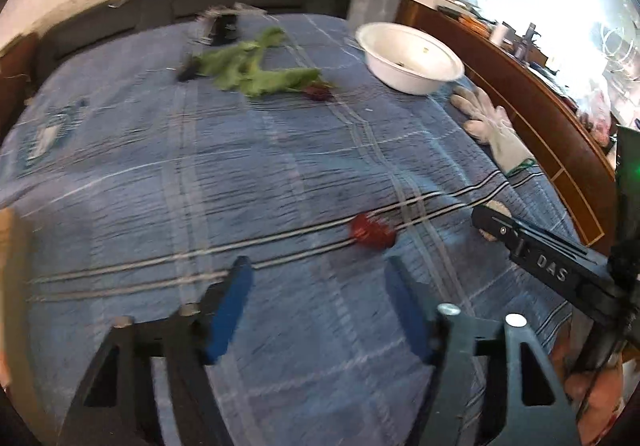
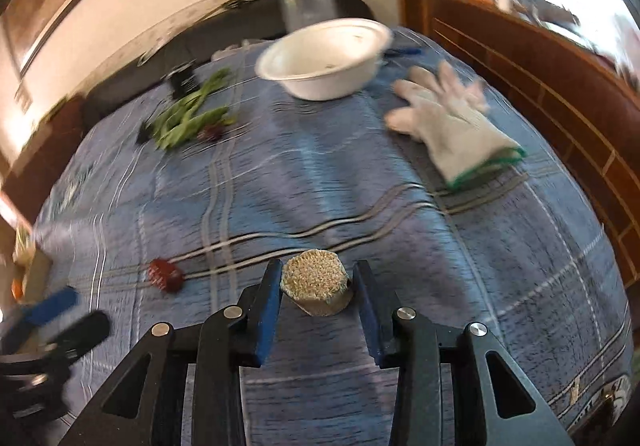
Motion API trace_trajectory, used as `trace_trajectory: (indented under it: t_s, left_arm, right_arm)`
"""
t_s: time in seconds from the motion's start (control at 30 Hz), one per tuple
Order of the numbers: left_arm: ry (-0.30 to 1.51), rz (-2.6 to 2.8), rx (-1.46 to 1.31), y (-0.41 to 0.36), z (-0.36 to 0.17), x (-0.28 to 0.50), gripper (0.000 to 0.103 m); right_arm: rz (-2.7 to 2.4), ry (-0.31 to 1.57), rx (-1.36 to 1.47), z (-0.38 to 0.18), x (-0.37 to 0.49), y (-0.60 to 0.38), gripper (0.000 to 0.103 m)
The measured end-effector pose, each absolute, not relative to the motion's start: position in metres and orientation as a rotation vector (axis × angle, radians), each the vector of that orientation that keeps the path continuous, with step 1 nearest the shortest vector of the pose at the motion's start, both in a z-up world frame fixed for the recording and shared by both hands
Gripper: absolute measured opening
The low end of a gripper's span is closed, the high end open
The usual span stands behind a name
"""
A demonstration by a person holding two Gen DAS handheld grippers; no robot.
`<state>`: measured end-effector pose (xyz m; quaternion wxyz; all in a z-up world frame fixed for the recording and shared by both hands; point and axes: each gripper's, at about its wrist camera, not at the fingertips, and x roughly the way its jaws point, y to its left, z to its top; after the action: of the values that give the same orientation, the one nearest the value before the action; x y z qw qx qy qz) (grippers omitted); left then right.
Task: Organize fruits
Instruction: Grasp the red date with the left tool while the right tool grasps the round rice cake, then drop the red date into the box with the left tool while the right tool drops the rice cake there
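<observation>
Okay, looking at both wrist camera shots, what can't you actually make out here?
- Right hand-held gripper: whether its pads press the tan textured chunk; right wrist view leaves the contact unclear.
- White bowl: small specks inside, too small and blurred in both views.
- Red fruit: motion blur hides its kind.
- Dark items on the cloth's far side: blurred in the left wrist view.

White glove (image 2: 452,126) on blue plaid cloth (image 2: 320,182) — wooden furniture (image 2: 560,94) beside.

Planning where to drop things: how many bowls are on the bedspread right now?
1. The white bowl sits at the far side of the blue bedspread, beside the white glove. It looks nearly empty; no other bowl shows.
</observation>
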<state>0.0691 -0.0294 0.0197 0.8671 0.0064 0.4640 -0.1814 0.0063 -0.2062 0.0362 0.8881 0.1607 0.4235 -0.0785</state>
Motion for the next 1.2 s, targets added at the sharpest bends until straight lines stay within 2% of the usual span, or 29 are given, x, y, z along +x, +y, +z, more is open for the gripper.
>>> trace_trajectory:
  t_s: [0.27,0.33,0.37,0.4,0.93,1.2]
  left_arm:
    - [0.954,-0.410,0.040,-0.056,0.009,0.086,0.057]
    - [0.946,-0.410,0.052,-0.058,0.008,0.087,0.047]
    - [0.942,-0.417,0.056,-0.058,0.008,0.086,0.032]
    - [0.942,-0.422,0.059,-0.058,0.007,0.086,0.026]
    - [0.886,-0.393,-0.023,-0.011,0.043,0.038,0.026]
    - [0.855,-0.228,-0.193,0.096,0.060,-0.009,0.026]
  right_arm:
    - [-0.151,0.878,0.365,0.037,0.006,-0.209,0.039]
    - [-0.151,0.877,0.357,0.037,0.007,-0.208,0.039]
    - [-0.150,0.877,0.353,0.037,0.007,-0.206,0.039]
    - [-0.151,0.878,0.351,0.036,0.008,-0.205,0.039]
    - [-0.055,0.801,0.246,0.049,0.002,-0.169,0.039]
    - [-0.018,0.805,0.222,0.043,0.002,-0.152,0.038]
